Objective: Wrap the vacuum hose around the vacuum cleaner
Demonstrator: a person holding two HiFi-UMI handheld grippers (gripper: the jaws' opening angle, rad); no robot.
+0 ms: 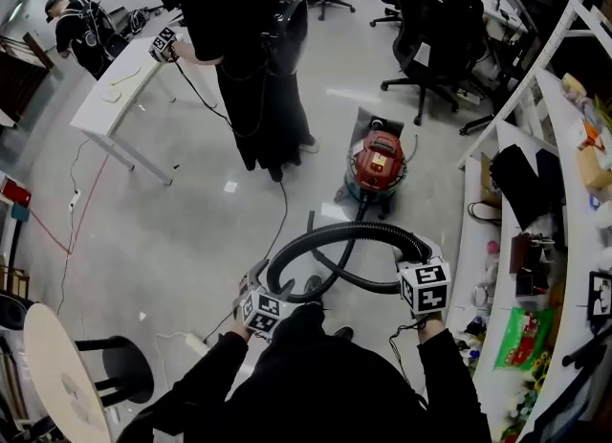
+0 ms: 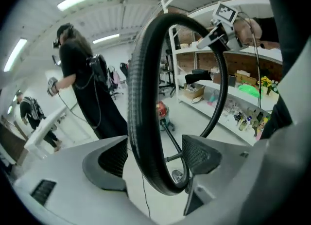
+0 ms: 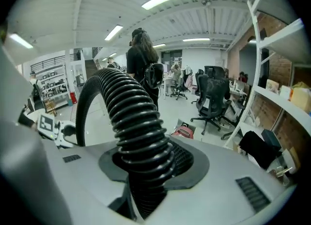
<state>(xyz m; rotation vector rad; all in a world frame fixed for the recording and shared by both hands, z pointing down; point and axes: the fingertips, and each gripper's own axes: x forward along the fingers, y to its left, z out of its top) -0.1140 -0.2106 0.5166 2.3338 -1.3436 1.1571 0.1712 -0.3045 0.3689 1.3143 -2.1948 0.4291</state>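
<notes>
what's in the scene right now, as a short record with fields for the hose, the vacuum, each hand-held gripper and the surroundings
vacuum cleaner: red, upright, beyond the hose arch
vacuum hose: black, ribbed, lifted in an arch between both grippers, not yet wrapped around the cleaner
left hand-held gripper: jaws apart, hose lies between them unclamped
right hand-held gripper: jaws shut on the hose
bystander: standing beyond the cleaner, beside a white table
shelves: along the right, cluttered
</notes>
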